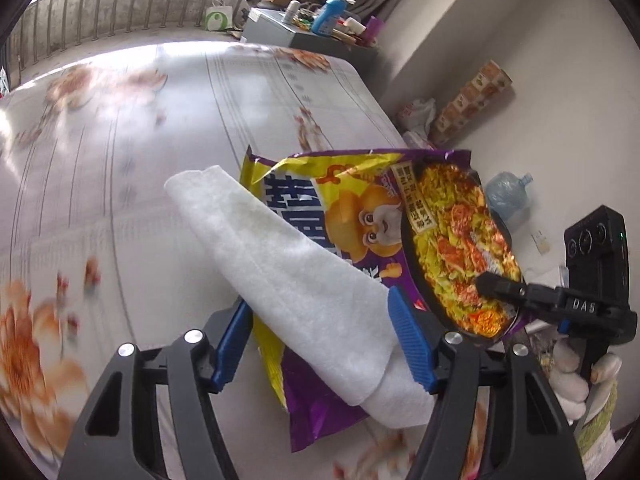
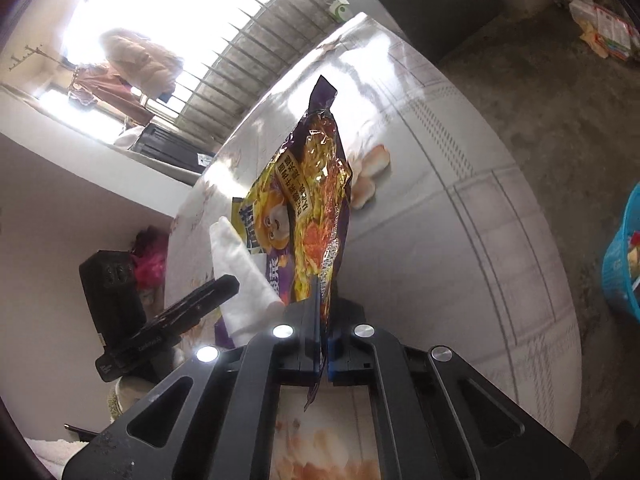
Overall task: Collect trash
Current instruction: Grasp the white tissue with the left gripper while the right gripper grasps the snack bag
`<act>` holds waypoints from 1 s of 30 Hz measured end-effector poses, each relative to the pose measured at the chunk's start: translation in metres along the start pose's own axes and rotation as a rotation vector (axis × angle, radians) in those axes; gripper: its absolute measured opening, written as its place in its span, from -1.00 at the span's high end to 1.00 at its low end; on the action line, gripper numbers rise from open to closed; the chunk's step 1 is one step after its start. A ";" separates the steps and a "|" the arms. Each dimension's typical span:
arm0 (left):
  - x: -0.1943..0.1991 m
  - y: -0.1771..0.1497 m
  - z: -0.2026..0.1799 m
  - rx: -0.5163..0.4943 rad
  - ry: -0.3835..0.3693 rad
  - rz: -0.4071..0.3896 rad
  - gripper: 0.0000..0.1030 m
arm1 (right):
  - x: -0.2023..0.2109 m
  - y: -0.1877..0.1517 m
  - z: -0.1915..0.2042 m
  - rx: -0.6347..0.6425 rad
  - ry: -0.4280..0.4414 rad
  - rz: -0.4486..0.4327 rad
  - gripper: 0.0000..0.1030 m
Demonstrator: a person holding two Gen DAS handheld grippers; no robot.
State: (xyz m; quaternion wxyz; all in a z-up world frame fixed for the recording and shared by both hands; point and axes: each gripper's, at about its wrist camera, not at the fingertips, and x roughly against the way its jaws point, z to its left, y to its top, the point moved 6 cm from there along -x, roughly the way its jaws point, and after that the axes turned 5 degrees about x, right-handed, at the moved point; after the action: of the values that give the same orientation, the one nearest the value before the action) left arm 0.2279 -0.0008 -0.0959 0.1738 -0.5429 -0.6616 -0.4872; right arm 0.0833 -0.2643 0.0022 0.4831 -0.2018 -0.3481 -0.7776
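Right, your right tongs (image 2: 320,344) are clamped on the edge of the purple snack bag (image 2: 320,184), lifting it off the floral table (image 2: 460,240). Your left tongs (image 1: 320,340) stand apart around the folded white napkin (image 1: 280,272), which lies across that bag.

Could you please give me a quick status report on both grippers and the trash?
Right gripper shut on snack bag. Left gripper open around folded tissue. Nothing in the way.
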 end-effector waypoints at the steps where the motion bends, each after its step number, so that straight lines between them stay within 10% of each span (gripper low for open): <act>1: 0.006 -0.012 0.000 -0.005 -0.012 0.007 -0.26 | 0.005 -0.008 -0.001 -0.013 0.003 0.000 0.98; 11: 0.032 -0.042 0.009 0.004 0.028 -0.072 -0.17 | -0.004 -0.032 -0.014 -0.064 -0.019 0.048 0.94; 20: 0.060 -0.037 -0.022 -0.049 -0.155 -0.161 -0.15 | -0.014 -0.028 -0.005 -0.087 -0.018 0.053 0.91; 30: 0.017 -0.061 -0.022 -0.077 0.056 -0.032 0.11 | -0.003 -0.039 -0.020 -0.123 -0.047 0.023 0.88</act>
State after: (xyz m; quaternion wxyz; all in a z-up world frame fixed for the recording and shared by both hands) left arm 0.1613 -0.0060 -0.1010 0.1636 -0.5246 -0.6458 -0.5301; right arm 0.0507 -0.2659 -0.0266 0.4706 -0.2532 -0.3083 -0.7870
